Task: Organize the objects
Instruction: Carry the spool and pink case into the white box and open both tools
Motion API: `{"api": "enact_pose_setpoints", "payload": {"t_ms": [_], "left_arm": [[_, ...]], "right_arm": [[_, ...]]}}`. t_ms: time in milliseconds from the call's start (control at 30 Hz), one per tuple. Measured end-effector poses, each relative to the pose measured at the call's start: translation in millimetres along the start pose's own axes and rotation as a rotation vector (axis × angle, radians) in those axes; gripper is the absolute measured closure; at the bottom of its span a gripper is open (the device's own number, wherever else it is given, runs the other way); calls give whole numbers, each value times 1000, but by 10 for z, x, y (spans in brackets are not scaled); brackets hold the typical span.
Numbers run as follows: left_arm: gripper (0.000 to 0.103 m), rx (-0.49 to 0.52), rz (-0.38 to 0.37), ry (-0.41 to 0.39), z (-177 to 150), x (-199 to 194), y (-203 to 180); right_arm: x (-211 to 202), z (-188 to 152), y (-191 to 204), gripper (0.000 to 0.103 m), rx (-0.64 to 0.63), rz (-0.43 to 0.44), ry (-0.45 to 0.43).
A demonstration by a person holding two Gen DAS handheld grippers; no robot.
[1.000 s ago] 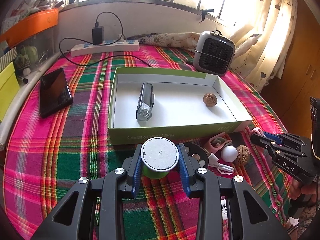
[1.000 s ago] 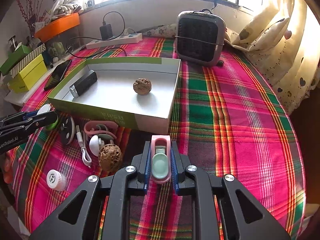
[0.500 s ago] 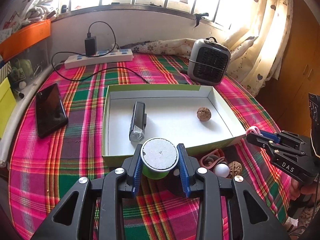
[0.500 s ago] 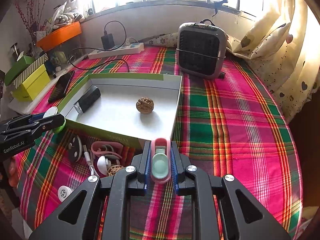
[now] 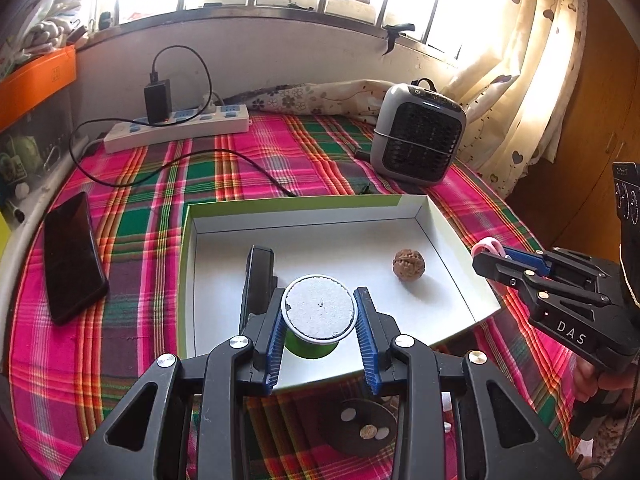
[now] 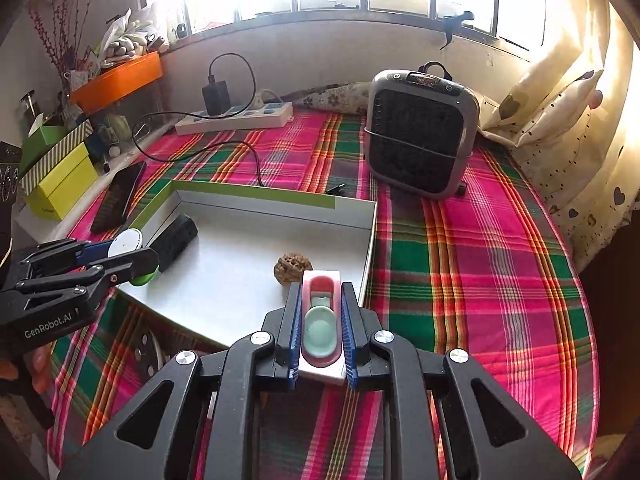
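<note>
My left gripper [image 5: 319, 320] is shut on a small green jar with a grey lid [image 5: 318, 312] and holds it above the near part of the open white box [image 5: 444, 240]. My right gripper [image 6: 321, 328] is shut on a pink and mint clip-like item [image 6: 322, 320] over the box's near right corner. Inside the box lie a walnut [image 5: 409, 264] and a black bike light [image 5: 258, 276]. The walnut also shows in the right wrist view [image 6: 289, 272], as does the bike light [image 6: 176, 240]. The left gripper with the jar shows in the right wrist view [image 6: 128, 252].
A black phone [image 5: 74, 252] lies left of the box. A grey heater [image 5: 418, 136] and a white power strip [image 5: 176, 128] with a cable stand at the back. A dark round disc [image 5: 358, 426] lies on the plaid cloth below my left gripper. Yellow boxes [image 6: 60, 184] sit at the left.
Both grippers rose and moved forward over the box, each still holding its item. The loose items on the cloth dropped out of sight beneath them.
</note>
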State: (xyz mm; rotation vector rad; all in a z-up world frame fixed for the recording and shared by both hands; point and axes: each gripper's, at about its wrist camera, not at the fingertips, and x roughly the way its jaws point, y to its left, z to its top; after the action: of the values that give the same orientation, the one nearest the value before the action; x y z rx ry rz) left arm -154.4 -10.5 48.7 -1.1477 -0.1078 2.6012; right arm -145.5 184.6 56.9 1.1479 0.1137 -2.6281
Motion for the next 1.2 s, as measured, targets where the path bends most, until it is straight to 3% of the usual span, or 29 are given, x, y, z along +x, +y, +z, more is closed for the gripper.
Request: {"api": "enact_pose_setpoints", "payload": {"t_ms": [500,1200], "left_arm": [[72,-24,-10,31,202,407,89],[72,-7,-1,65,288,697,77]], "right_arm": [[504,372,-24,85,-23,14,34],[960,433,-45,85,-43,17,112]]}}
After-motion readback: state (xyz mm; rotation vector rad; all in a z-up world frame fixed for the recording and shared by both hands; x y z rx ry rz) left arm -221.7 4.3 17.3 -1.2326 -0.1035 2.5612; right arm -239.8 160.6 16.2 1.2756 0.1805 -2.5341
